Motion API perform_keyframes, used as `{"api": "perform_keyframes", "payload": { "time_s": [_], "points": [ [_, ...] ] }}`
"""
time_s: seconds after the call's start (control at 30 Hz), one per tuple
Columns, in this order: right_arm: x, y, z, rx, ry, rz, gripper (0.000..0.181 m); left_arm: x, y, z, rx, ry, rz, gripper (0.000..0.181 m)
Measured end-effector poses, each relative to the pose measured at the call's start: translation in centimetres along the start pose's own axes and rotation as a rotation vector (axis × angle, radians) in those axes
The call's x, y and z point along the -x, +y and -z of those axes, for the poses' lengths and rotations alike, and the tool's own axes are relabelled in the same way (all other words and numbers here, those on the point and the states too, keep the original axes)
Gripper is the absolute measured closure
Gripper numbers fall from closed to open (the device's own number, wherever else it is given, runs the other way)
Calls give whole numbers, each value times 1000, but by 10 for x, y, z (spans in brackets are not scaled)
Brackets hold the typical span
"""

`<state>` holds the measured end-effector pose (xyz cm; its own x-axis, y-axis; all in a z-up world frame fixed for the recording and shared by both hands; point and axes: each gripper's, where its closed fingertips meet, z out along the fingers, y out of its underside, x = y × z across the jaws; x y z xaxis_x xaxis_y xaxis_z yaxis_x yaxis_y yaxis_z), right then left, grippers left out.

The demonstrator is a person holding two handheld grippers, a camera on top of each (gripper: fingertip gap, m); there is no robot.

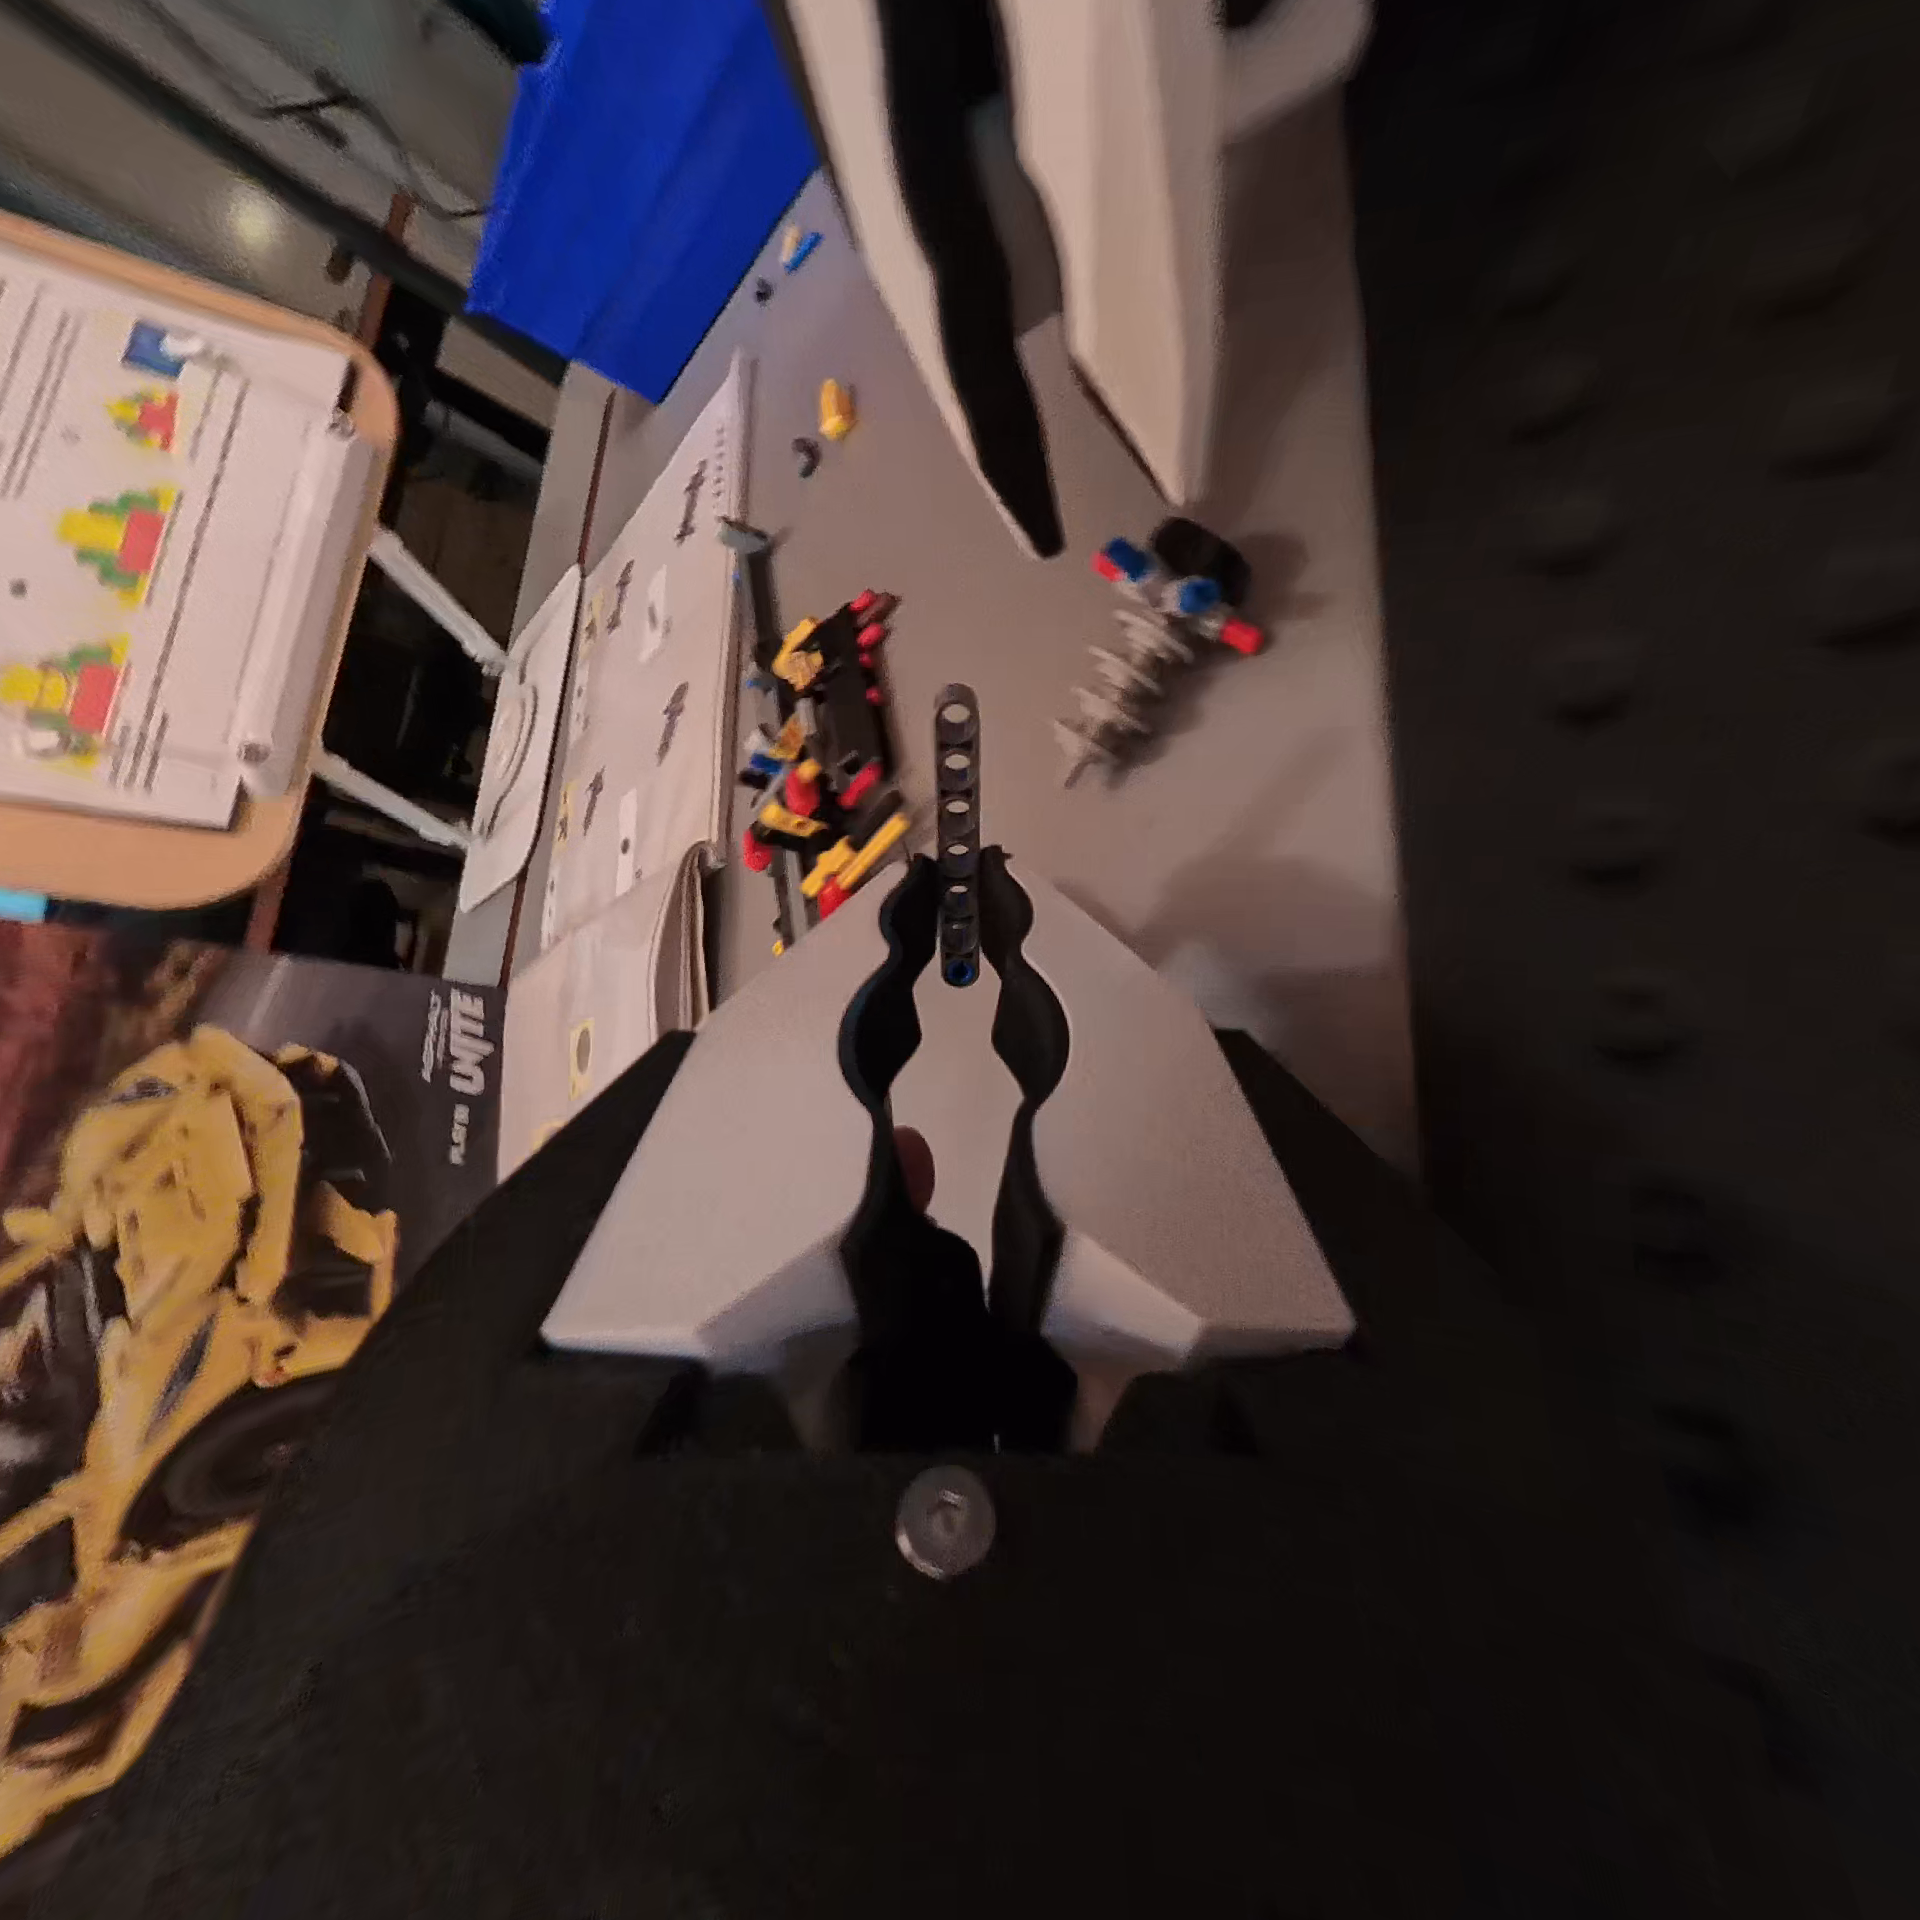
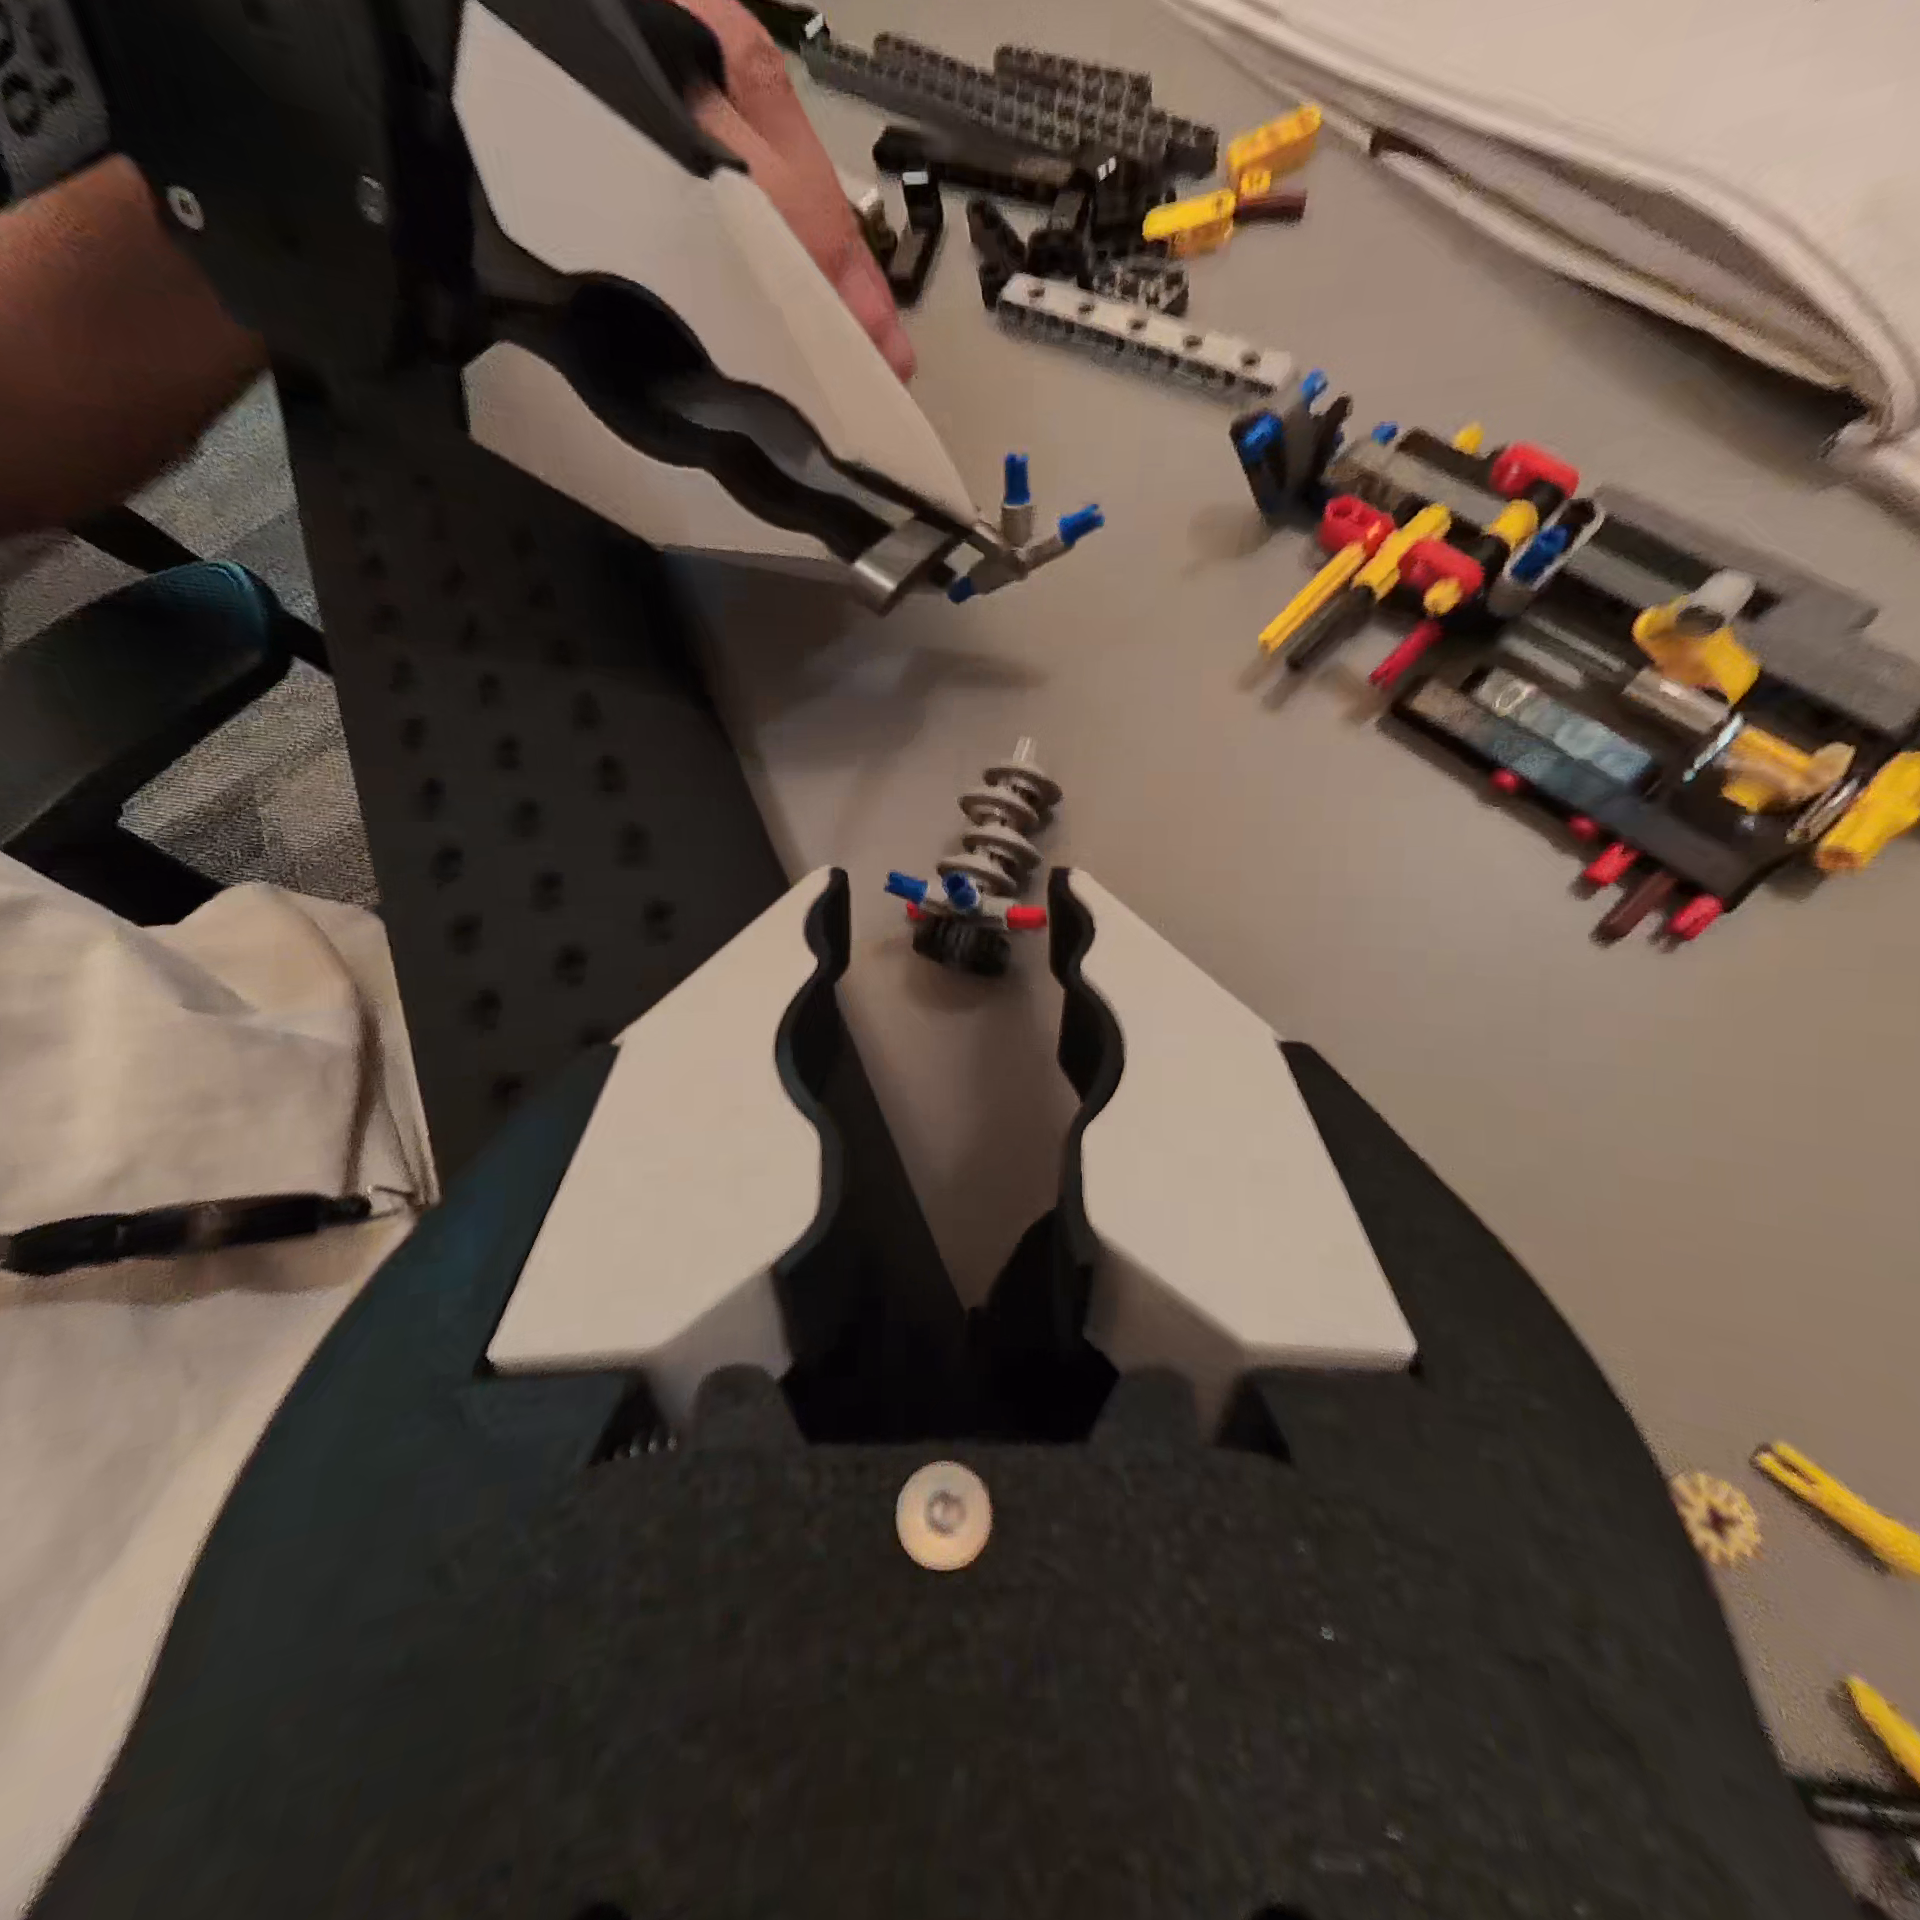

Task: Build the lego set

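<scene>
Right gripper [image 2: 945, 914], jaws apart, hovers over the spring shock [image 2: 987, 842] on the table [image 2: 1247, 1143], its long axis running straight ahead. Left gripper [image 2: 961, 540] is clamped on a holed beam [image 1: 956, 821] nearby.

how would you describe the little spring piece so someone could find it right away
Start at the grey table and the right gripper, which is open and low over it. Lying just beyond its fingertips is the spring piece, well apart from the big black, yellow and red build. It is the only part with a silver coil, ending in a black base with blue and red pegs.
</scene>
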<state>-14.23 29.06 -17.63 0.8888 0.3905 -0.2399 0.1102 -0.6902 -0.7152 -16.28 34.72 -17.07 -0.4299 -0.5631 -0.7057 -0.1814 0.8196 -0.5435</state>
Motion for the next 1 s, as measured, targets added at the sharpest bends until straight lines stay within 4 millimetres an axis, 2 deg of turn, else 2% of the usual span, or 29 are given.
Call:
{"api": "perform_keyframes", "payload": {
  "time_s": [0.07,0.17,0.43,0.57,0.7,0.83,0.9,1.0],
  "points": [
    [-3,9,2,13,21,-6,147,-13,-4,-1,12,32,-102,175],
    [4,14,1,20,-9,-27,146,-25,-7,-5,14,72,-186,175],
    [0,14,-5,19,29,-42,146,-25,-13,-15,0,50,-238,175],
    [-3,6,2,-49,37,-58,150,-22,-14,-18,21,44,-237,175],
    [-4,19,2,16,34,-52,153,-24,-17,-19,27,65,-229,175],
    [2,23,3,32,70,11,157,-26,-19,-20,26,86,-213,175],
    [4,28,-2,69,64,9,156,-27,-20,-20,24,95,-207,175],
    [3,25,-4,63,69,-4,158,-28,-20,-21,33,106,-208,175]
  ]
}}
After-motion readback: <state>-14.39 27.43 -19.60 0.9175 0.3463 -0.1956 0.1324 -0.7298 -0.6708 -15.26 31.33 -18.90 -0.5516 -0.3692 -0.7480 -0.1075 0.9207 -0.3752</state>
